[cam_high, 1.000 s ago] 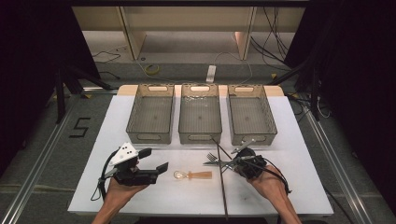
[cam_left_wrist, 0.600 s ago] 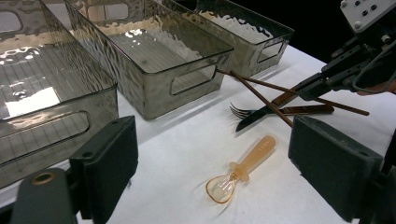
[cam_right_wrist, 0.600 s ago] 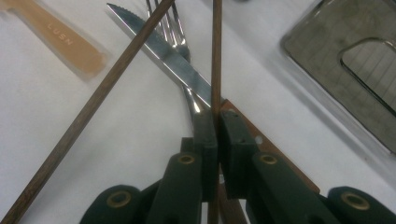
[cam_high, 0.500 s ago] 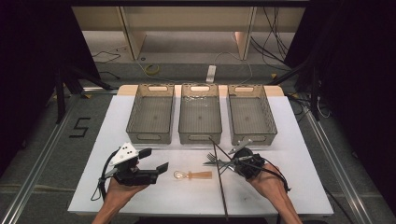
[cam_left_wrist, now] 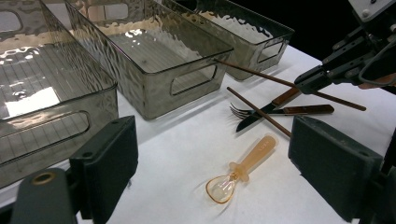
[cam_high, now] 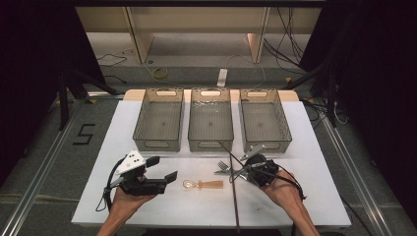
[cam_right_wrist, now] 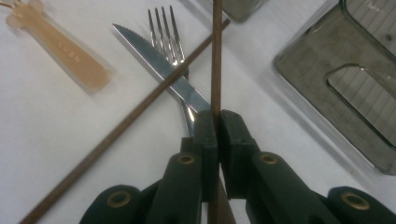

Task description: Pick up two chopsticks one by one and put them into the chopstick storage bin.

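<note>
Right now the white table carries three clear bins in a row along its far side: left bin, middle bin, right bin, all with nothing in them that I can see. Nearer the person lies a small heap of cutlery: a knife and a fork crossed on each other, an amber spoon lying apart to their left, and two brown chopsticks. The left gripper rests low on the table at the person's left, jaws spread wide with nothing between them, pointing toward the spoon. The right gripper has its jaws pinched hard on one chopstick, which stands between the pads and runs forward past the fork; in the high view it slants from near the table's front edge up toward the middle bin's front wall. The other chopstick lies loose on the table, passing over the knife blade. The step in hand looks to be lifting the gripped stick clear and carrying it to a bin. To do that well, I'd say raise it straight first, so its far end does not drag the loose stick or knock the fork. The grip sits well off the stick's middle, so the long end may sag or swing; a slow, level carry would suit. Its tip is close to the middle bin's wall, so it should clear the rim before being lowered lengthwise.
</note>
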Demonstrator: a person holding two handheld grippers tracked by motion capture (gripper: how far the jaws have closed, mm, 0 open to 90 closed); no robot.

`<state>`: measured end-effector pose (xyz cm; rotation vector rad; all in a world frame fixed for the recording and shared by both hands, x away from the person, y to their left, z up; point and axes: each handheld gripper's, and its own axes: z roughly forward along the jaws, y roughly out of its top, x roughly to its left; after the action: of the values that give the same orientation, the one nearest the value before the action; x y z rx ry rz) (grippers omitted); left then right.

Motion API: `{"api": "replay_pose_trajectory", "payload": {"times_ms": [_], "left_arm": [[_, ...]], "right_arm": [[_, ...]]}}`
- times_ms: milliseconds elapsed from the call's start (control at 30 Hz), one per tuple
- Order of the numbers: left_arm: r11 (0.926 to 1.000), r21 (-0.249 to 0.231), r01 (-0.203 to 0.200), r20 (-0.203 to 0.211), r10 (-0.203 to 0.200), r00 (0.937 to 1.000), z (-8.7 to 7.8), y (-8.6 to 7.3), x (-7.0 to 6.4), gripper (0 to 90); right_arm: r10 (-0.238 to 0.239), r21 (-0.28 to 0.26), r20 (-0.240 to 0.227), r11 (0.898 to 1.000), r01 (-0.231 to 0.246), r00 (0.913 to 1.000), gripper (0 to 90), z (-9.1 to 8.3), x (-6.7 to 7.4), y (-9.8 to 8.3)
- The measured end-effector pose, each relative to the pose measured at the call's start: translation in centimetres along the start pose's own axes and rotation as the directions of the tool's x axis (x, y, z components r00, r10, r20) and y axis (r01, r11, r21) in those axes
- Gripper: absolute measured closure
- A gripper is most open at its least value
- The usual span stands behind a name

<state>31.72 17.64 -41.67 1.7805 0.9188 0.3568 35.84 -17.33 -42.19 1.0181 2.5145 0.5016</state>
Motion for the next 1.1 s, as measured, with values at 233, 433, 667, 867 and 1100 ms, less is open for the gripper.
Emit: {"api": "replay_pose_trajectory", "payload": {"times_ms": [233, 433, 667, 867, 1100], "left_arm": [[1.0000, 0.003, 0.004, -0.002, -0.004, 1.0000, 0.0, 0.0, 0.0, 15.2], [0.9999, 0.009, 0.009, 0.000, -0.009, 1.0000, 0.2, 0.0, 0.0, 15.2], [0.9991, 0.021, 0.036, 0.018, -0.036, 0.9992, 0.5, 0.1, -0.3, 15.2], [0.9986, 0.020, 0.049, 0.030, -0.049, 0.9983, 1.2, 0.3, -0.9, 15.2], [0.9984, 0.049, 0.027, 0.056, -0.029, 0.9980, 2.6, 0.5, -2.3, 15.5]], "right_arm": [[-0.004, -0.045, -0.024, 0.999, 0.002, 0.9997, 86.2, -0.9, 0.2, 0.5], [-0.007, -0.082, -0.066, 0.997, 0.002, 0.9978, 86.2, -1.4, 0.6, 1.0], [-0.013, -0.123, -0.122, 0.992, -0.002, 0.9925, 86.2, -2.2, 1.1, 1.7], [-0.037, -0.155, -0.164, 0.988, 0.011, 0.9857, 86.2, -2.7, 1.8, 2.3], [-0.053, -0.141, -0.200, 0.990, 0.024, 0.9783, 86.2, -2.6, 2.8, 2.9]]}}
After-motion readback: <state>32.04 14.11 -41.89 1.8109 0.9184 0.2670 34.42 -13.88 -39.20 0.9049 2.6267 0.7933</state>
